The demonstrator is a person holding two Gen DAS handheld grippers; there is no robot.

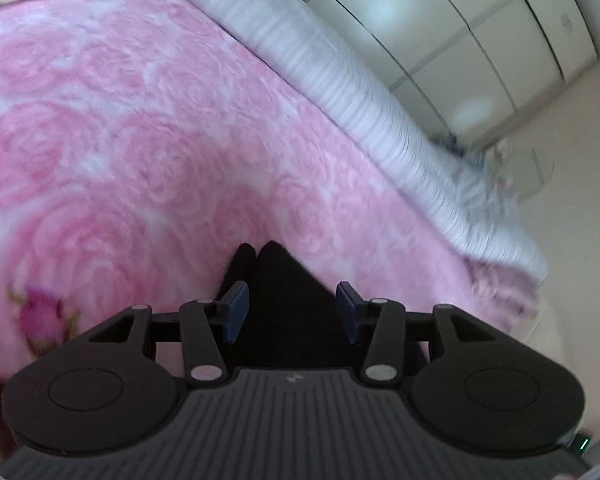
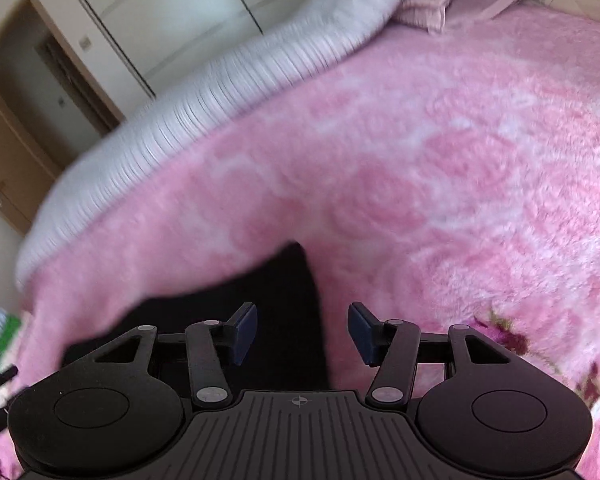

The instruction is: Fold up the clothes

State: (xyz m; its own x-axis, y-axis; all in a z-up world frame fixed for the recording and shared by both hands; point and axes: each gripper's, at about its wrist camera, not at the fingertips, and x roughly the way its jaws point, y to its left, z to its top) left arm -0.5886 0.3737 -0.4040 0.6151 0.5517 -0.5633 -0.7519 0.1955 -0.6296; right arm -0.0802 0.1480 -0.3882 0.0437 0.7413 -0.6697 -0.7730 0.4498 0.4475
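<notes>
Pink rose blanket point(image 1: 140, 140), white ribbed bolster point(image 1: 340, 92) along its edge — black garment point(image 1: 288, 300) between both wide-open tongs point(image 1: 290, 312) point(image 2: 302, 332).

you get soft, even daylight with pale glare patches on the wardrobe doors point(image 1: 440, 40), motion blur smearing the white ribbed cover point(image 2: 220, 92), and fisheye bending with dark corners in both views.

Likely a bedroom: pink blanket point(image 2: 440, 168), wardrobe doors point(image 1: 460, 32).
</notes>
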